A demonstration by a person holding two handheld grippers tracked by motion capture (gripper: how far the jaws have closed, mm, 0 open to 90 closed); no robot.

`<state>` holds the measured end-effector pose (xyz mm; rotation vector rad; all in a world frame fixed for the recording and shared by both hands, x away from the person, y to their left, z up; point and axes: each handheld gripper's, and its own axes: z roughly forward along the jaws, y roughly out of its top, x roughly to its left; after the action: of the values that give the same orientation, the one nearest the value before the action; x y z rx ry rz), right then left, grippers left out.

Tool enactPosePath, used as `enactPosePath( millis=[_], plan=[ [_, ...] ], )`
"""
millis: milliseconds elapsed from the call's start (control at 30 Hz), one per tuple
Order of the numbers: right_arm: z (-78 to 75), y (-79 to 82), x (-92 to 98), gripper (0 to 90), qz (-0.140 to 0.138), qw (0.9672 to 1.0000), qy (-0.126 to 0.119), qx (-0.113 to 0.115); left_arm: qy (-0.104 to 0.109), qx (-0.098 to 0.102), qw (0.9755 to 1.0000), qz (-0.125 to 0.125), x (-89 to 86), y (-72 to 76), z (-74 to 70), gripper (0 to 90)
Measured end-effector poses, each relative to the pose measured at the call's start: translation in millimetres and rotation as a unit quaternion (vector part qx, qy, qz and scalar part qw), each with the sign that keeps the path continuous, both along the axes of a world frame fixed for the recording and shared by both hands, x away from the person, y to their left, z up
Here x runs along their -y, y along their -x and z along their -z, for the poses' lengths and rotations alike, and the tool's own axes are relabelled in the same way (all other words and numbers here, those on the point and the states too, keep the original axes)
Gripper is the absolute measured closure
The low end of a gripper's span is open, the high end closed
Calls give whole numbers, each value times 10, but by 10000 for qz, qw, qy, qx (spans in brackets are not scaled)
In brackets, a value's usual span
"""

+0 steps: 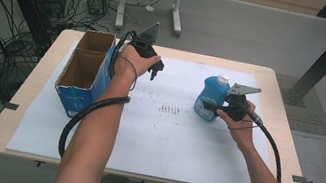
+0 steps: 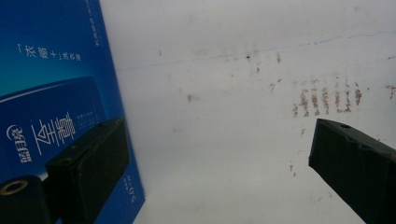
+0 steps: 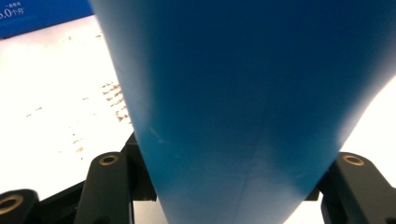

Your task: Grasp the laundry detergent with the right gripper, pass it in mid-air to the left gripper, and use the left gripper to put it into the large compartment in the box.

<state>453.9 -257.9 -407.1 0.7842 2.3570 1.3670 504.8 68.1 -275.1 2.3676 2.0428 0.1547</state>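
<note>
1. The right gripper (image 1: pixel 212 106) was clamped around the blue bottle (image 1: pixel 212 96), which stood upright on the table's (image 1: pixel 168 138) right side, likely ready for lifting.
2. The left gripper (image 1: pixel 154 70) hovered, jaws wide and empty, beside the open box (image 1: pixel 84 70), perhaps to steady it.

High view: fixed above the person's side, facing forward and down from a distance, taking in the whole white-covered tabletop (image 1: pixel 168 138), the open blue box (image 1: pixel 83 75), the blue bottle (image 1: pixel 211 98) and the floor beyond. Left gripper view: rides the left hand-held gripper (image 1: pixel 155 66), looking along its jaws from near the tabletop (image 2: pixel 224 140), very near the box side (image 2: pixel 51 93); it shares the brown scuff marks (image 2: pixel 324 98) (image 1: pixel 169 109) with the high view. Right gripper view: rides the right hand-held gripper (image 1: pixel 213 106), pressed close against the bottle (image 3: pixel 247 102), sharing those marks (image 3: pixel 114 100) and a box corner (image 3: pixel 37 16).
</note>
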Motion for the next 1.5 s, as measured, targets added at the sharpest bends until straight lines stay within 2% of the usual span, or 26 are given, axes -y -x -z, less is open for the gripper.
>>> enactPosePath(
  millis=[333, 933, 1500],
  plan=[
    [1, 0, 0, 411, -1, 10000, 4, 7, 10, -47, 9999, 110, 9, 19, 16, 57],
    [-3, 0, -3, 414, 11, 10000, 15, -8, 124, 23, 9996, 263, 51, 53, -31, 57],
    [-5, 9, -6, 436, 21, 10000, 23, -1, 147, 27, 9994, 300, -25, 59, -19, 57]
  ],
)
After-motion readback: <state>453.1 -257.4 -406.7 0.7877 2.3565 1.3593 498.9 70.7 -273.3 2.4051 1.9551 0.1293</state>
